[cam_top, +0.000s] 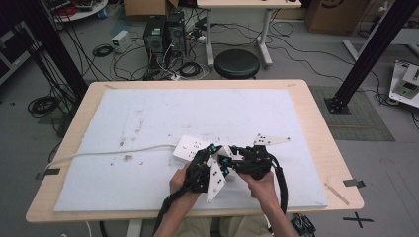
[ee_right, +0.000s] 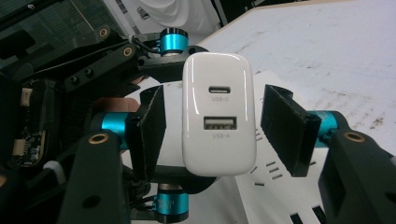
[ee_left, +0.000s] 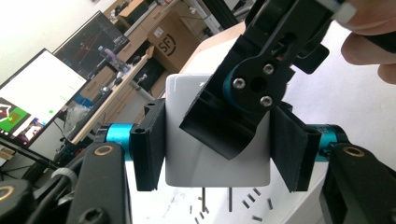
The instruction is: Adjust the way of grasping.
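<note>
Charger being passed over the power strip

The white charger (ee_right: pixel 218 114) was clamped in the left gripper (ee_left: pixel 217 149), just above the power strip (cam_top: pixel 190 146); the right gripper (ee_right: pixel 215 133) was half shut around it, left pad touching, right one apart. Light, rigid, glossy and likely slippery, so best gripped on the flat sides.

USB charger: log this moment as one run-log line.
left hand-held gripper: shut on USB charger | right hand-held gripper: open, jaws either side of charger, not touching | power strip: on table, below
</note>
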A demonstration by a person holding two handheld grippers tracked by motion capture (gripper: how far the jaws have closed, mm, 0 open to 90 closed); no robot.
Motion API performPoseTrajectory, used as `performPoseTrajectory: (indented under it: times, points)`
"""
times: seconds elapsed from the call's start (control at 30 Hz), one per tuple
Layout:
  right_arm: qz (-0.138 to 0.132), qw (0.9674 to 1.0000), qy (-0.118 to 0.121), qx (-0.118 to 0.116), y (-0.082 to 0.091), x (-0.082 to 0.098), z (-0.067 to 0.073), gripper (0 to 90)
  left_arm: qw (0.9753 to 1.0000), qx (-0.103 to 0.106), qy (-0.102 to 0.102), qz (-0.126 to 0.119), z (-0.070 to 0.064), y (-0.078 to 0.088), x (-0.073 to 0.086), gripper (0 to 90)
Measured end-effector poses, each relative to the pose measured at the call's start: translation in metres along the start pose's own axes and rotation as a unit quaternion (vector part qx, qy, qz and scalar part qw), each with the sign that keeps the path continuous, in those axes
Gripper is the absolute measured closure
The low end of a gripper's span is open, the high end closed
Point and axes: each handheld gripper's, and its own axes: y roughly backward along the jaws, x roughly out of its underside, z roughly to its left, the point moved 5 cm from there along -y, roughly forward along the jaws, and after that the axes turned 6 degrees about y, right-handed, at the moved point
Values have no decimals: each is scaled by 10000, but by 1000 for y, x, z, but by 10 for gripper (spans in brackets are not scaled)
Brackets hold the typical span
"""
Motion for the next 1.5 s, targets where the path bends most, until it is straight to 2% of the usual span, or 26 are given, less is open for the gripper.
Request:
performPoseTrajectory:
  times: [0.1,1.03,1.5]
  points:
    - [16,10000,28,-49,0,0,1,486,10000,-1,-47,-4,-1,0,0,424]
    - [104,9998,100,-133,-1,1,1,620,9995,23,-311,-73,-4,0,-1,424]
    - [120,9998,40,-174,0,3,0,631,9994,36,-354,-43,-6,0,0,423]
